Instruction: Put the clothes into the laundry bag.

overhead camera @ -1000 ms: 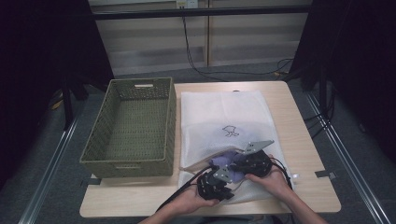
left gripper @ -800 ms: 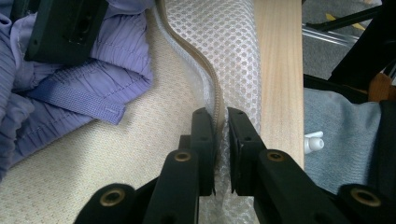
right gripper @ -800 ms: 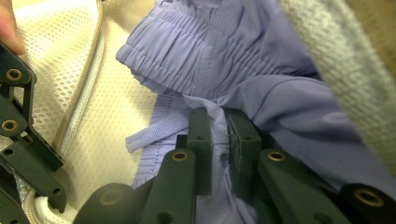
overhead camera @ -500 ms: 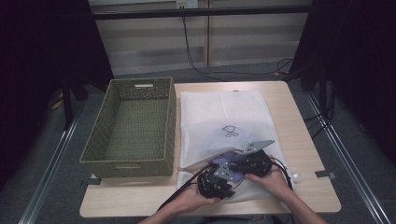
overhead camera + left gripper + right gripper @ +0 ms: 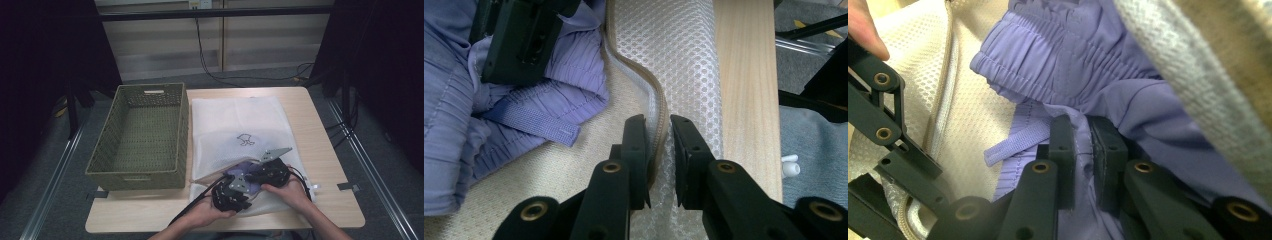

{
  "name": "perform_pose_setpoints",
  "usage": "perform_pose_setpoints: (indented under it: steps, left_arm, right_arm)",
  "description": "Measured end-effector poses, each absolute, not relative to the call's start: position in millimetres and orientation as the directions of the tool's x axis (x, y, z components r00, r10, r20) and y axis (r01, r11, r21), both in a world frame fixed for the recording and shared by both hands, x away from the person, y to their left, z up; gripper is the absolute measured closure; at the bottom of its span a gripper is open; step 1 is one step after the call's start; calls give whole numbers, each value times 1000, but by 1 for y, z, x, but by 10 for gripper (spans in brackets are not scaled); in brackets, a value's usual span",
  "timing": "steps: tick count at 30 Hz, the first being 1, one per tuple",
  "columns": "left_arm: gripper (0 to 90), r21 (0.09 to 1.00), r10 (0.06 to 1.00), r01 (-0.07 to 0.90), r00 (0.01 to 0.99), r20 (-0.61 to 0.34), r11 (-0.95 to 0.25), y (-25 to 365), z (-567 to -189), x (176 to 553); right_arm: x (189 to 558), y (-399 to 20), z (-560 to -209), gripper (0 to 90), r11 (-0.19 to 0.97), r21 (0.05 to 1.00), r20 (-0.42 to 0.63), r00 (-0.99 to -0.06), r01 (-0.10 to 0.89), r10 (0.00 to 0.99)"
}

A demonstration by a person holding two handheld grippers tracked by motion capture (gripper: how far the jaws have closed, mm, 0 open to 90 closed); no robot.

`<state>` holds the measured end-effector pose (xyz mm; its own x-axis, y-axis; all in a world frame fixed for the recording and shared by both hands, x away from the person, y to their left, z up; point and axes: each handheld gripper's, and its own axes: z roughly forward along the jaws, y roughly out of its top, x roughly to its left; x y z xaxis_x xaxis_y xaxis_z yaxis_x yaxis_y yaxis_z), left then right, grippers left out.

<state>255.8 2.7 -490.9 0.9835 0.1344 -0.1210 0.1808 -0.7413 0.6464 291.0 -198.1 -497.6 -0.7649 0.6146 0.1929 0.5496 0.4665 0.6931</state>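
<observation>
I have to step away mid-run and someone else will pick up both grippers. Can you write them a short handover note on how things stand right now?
Left gripper: shut on the beige zipper edge of the white mesh laundry bag, holding its mouth open at the near end of the wooden table.
Right gripper: shut on the lilac garment with a gathered waistband, at the bag's opening.
Green woven basket: left of the bag, nothing visible inside.
Done: bag opened, garment gripped.
Left: the garment lies partly in the bag mouth; whether it is going in or out I cannot tell. Keep the zipper edge held while moving it.
</observation>
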Motion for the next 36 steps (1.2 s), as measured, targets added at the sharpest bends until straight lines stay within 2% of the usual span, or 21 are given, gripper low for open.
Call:
perform_pose_setpoints:
  steps: [10, 14, 15, 18, 25, 26, 28, 36]
  left_arm:
    - [807, 680, 153, 193, 981, -119, -707, 3, -495, 254]
    - [822, 655, 154, 195, 981, -119, -730, 4, -492, 255]
    - [822, 680, 158, 202, 979, -127, -705, 3, -495, 255]
    - [822, 651, 150, 193, 981, -123, -734, 4, -492, 256]
    - [822, 660, 153, 203, 979, -134, -724, 4, -493, 257]
    - [822, 668, 157, 212, 977, -143, -714, 4, -494, 257]
    - [823, 652, 150, 203, 979, -138, -731, 4, -491, 256]
    - [830, 636, 136, 174, 985, -108, -752, 6, -490, 256]
  right_arm:
    - [297, -197, -496, 810, 471, 683, 207, -766, 559, 609]
    - [299, -198, -497, 809, 470, 690, 204, -772, 550, 602]
    - [299, -197, -497, 809, 470, 690, 202, -770, 550, 605]
    - [299, -197, -498, 806, 458, 694, 213, -767, 555, 606]
    - [296, -200, -503, 801, 430, 724, 215, -769, 540, 603]
    - [294, -199, -501, 798, 419, 702, 236, -744, 575, 625]
    - [292, -197, -499, 800, 429, 688, 227, -736, 585, 638]
    - [291, -194, -499, 818, 434, 689, 222, -738, 581, 637]
